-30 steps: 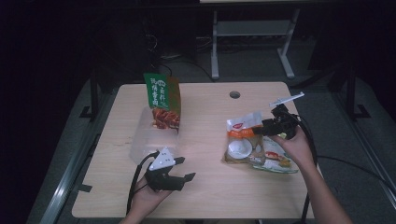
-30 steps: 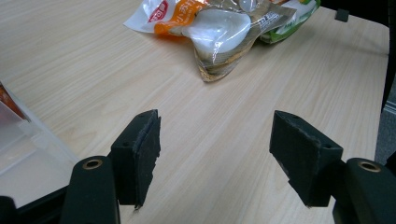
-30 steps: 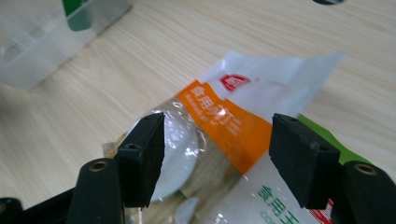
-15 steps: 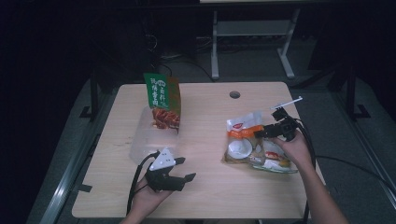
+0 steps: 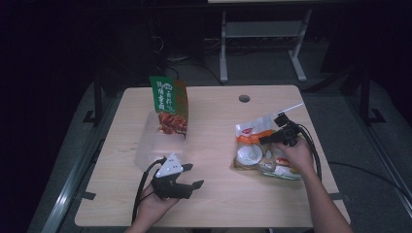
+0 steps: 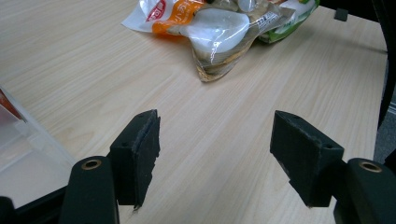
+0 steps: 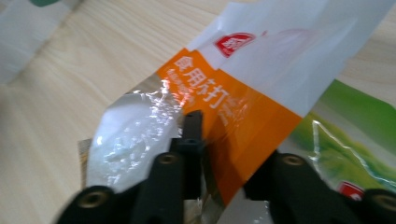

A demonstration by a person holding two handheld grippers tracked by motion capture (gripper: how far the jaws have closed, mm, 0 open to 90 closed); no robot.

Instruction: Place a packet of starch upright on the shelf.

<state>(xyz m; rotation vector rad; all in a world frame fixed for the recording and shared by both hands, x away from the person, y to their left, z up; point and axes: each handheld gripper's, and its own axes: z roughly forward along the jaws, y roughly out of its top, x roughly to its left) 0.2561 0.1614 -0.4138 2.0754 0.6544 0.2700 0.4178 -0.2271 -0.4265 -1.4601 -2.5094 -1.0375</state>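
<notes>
Pinching the orange-and-white plastic packet [image 7: 243, 100] at three o'clock with right gripper [image 5: 272, 138]; left gripper [image 6: 215, 154] spread, idle. Next, probably lifting clear.

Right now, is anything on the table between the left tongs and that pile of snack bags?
Nothing visible. The left tongs stand open over bare table, and the snack bags lie straight ahead. The clear box sits off to the side.

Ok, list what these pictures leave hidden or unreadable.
- Right tongs, right gripper view: one jaw lies under the orange-and-white packet, so the grip can't be judged.
- Clear container, left gripper view: cut off by the left edge.
- Green pouch, high view: print too small to read.
</notes>
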